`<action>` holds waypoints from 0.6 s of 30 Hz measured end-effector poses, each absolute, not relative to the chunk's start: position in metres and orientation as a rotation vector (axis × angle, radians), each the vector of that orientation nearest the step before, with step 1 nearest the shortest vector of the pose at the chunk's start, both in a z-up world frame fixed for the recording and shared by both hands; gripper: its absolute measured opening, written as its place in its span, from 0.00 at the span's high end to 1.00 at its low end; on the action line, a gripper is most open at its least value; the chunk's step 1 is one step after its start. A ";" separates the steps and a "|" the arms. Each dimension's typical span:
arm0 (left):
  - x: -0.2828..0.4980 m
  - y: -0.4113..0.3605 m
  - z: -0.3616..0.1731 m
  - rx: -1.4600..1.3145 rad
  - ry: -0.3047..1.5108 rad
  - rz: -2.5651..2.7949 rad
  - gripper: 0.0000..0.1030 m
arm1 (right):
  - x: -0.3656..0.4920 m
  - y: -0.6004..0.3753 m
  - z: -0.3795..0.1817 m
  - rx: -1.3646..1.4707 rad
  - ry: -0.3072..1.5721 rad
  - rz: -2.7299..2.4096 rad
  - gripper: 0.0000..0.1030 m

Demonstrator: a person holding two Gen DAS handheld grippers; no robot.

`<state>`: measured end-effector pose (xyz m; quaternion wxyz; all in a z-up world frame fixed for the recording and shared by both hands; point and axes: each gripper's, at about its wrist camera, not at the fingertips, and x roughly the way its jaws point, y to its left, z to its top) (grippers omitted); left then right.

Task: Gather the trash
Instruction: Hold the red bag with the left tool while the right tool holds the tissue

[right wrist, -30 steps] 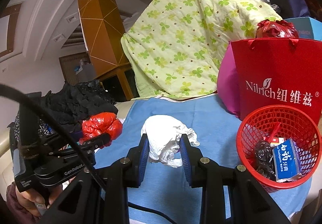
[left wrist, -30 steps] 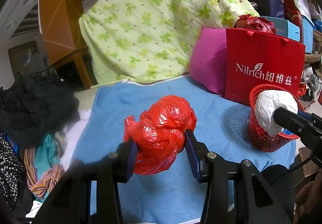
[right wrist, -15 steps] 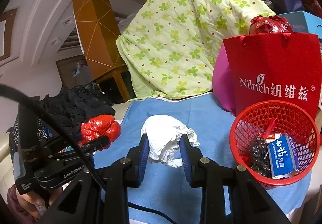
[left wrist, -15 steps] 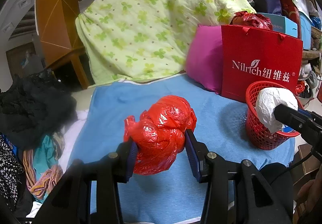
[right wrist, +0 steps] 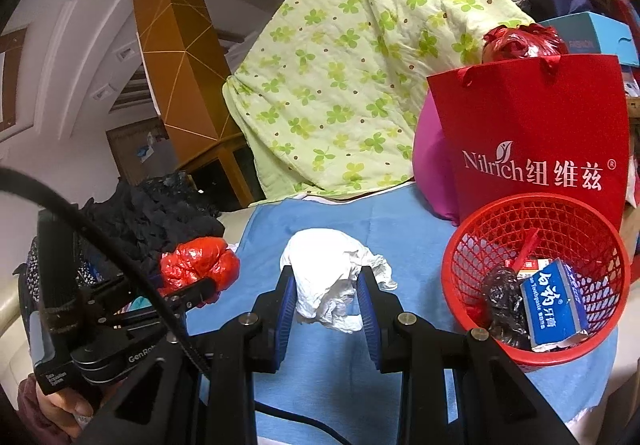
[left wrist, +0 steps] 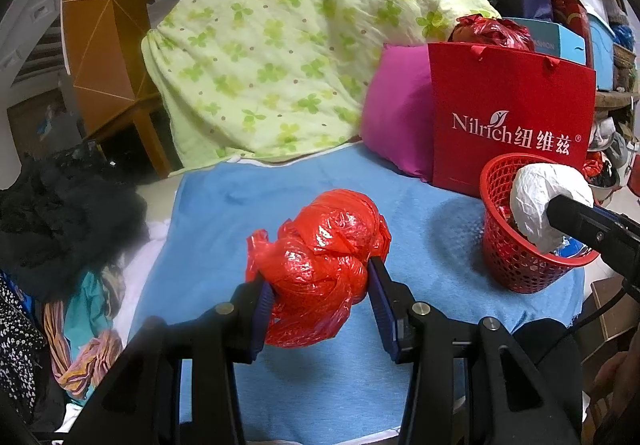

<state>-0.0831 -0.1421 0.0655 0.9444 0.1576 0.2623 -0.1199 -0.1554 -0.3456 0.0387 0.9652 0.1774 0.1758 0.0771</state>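
My left gripper [left wrist: 320, 295] is shut on a crumpled red plastic bag [left wrist: 320, 249] and holds it above the blue cloth [left wrist: 248, 205]; the bag also shows in the right wrist view [right wrist: 196, 265]. My right gripper [right wrist: 326, 295] is shut on a crumpled white paper wad [right wrist: 332, 277], which the left wrist view [left wrist: 540, 197] shows beside the rim of the red mesh basket [left wrist: 516, 261]. The basket [right wrist: 500, 237] holds a blue toothpaste box [right wrist: 556, 305], a black wrapper [right wrist: 500, 297] and other scraps.
A red Nilrich paper bag [left wrist: 512, 125] stands behind the basket, with a magenta pillow [left wrist: 396, 113] and a green clover quilt [left wrist: 280, 57] beyond. Black clothing [left wrist: 60, 221] and other garments pile at the left. An orange wooden post [left wrist: 104, 25] rises at back left.
The right gripper with the white wad has shifted slightly closer to the basket, which now sits larger and lower in its view. The left gripper keeps holding the red bag.
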 end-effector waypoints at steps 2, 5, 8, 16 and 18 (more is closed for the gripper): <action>-0.083 -0.144 0.065 0.326 0.534 -0.247 0.55 | -0.157 -0.346 0.039 0.364 0.356 0.154 0.68; -0.084 -0.148 0.064 0.330 0.537 -0.253 0.55 | -0.158 -0.348 0.038 0.365 0.354 0.148 0.68; -0.084 -0.149 0.063 0.334 0.539 -0.258 0.54 | -0.159 -0.353 0.038 0.370 0.353 0.144 0.68; -0.085 -0.157 0.062 0.348 0.540 -0.275 0.54 | -0.161 -0.364 0.036 0.386 0.350 0.131 0.68; -0.085 -0.160 0.062 0.353 0.541 -0.278 0.54 | -0.162 -0.367 0.035 0.386 0.348 0.127 0.68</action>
